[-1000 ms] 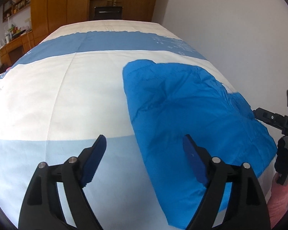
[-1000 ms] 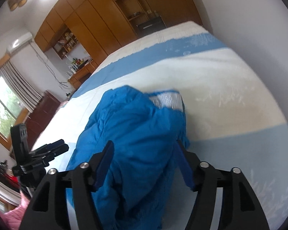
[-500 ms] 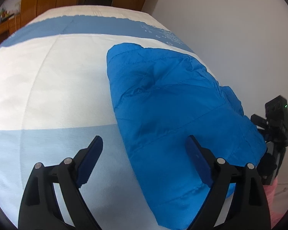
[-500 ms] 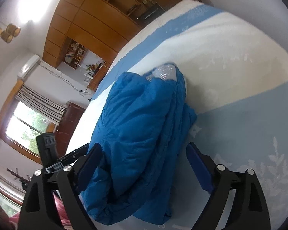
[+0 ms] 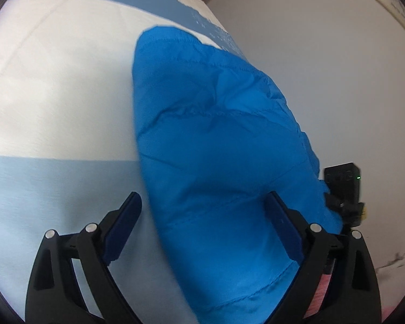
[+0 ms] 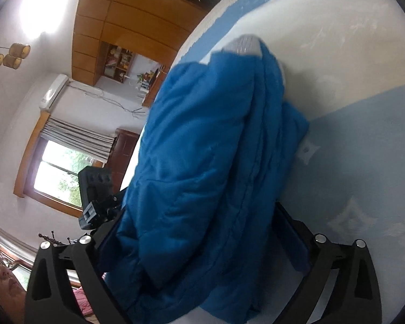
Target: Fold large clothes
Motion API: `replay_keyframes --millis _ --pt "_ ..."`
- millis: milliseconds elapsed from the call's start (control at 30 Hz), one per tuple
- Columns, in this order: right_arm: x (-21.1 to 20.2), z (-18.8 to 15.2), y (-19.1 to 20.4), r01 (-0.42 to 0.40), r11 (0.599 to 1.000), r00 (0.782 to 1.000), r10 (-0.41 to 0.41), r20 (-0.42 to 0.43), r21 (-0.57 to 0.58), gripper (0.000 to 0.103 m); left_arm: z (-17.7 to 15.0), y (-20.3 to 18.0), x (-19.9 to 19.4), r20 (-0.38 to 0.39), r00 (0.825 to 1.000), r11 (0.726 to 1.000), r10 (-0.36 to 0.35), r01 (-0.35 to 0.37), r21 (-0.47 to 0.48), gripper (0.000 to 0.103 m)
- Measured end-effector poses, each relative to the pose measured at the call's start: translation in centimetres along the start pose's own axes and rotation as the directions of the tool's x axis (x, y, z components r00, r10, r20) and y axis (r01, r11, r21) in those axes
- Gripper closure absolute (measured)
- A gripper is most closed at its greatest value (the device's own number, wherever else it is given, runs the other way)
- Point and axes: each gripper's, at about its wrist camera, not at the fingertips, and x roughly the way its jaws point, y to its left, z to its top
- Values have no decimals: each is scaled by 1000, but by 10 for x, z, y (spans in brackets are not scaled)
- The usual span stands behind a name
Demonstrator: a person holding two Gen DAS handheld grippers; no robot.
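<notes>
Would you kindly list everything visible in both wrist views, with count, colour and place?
jacket: one, bright blue, puffy, lying folded on the bed, grey lining showing at its far end
bedspread: one, white with blue bands, covering the bed
wardrobe: one, brown wood, far wall
window: one, wood-framed, with grey curtain above
air conditioner: one, white, high on the wall
ceiling lamp: one, tan shades
left gripper: one, black with blue pads, jaws opening, the jacket's near edge between them
right gripper: one, black, jaws opening around the jacket's near end
</notes>
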Motion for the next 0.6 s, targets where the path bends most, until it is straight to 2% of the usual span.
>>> replay_keyframes --millis 133,233,367,467,600 --pt "13 4 2 4 1000 1000 -4 -6 -22 4 1 -2 16 -16 998 998 -54 54 -10 9" --pt "19 2 8 25 998 1000 -25 6 -60 12 -1 -14 19 2 1000 999 -24 24 29 11" --pt "17 -1 9 30 996 999 -28 37 -78 33 -6 -31 12 41 999 996 24 -27 80 27" --pt "20 -4 17 59 991 997 -53 57 -120 42 -11 -42 8 68 997 990 48 -56 127 31" --pt "22 -7 37 102 977 992 -88 86 -189 47 -14 -54 4 100 993 985 59 -74 154 35"
